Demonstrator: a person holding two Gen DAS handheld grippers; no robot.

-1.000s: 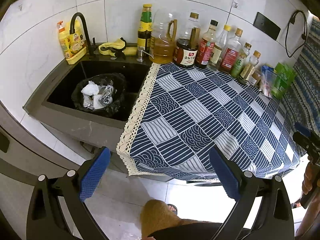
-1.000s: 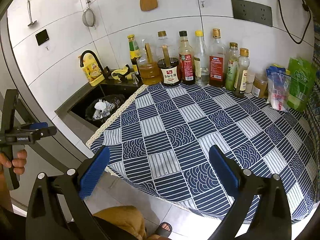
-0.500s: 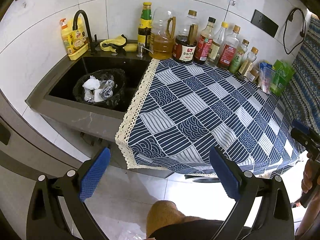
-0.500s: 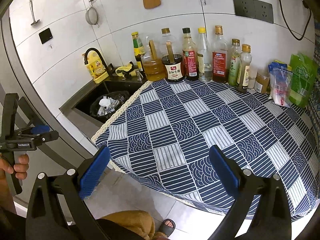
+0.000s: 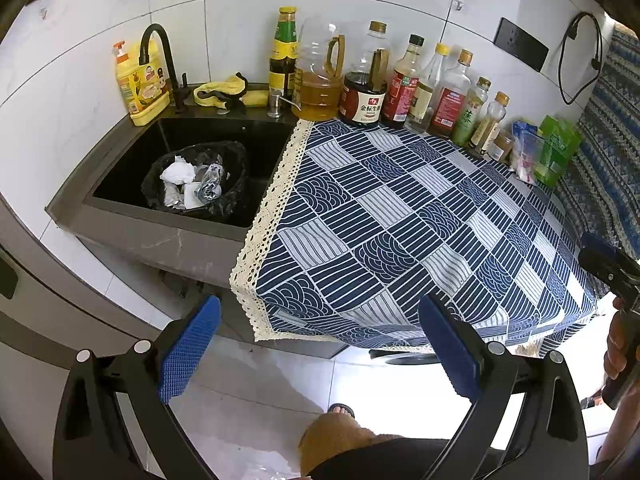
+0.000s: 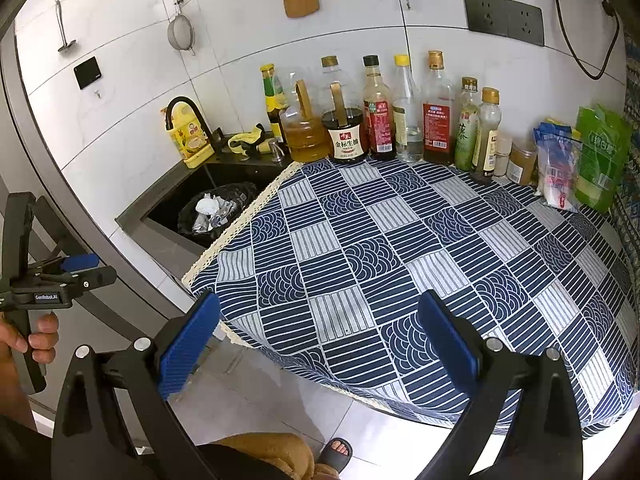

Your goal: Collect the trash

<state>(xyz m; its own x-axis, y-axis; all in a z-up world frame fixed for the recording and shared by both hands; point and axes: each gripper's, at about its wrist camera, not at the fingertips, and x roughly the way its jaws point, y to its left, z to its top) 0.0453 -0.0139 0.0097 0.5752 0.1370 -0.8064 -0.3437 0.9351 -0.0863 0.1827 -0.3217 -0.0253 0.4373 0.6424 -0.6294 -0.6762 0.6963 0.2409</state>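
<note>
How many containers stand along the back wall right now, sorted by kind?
Slim bottles: 6
Jugs with handles: 2
Soap bottle: 1
Small jars: 2
Bags: 2
Total: 13

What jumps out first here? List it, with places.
The blue-and-white patterned tablecloth fills the counter. A row of sauce and oil bottles lines the tiled wall behind it. To its left, a black trash bag holding crumpled paper sits in the dark sink.
</note>
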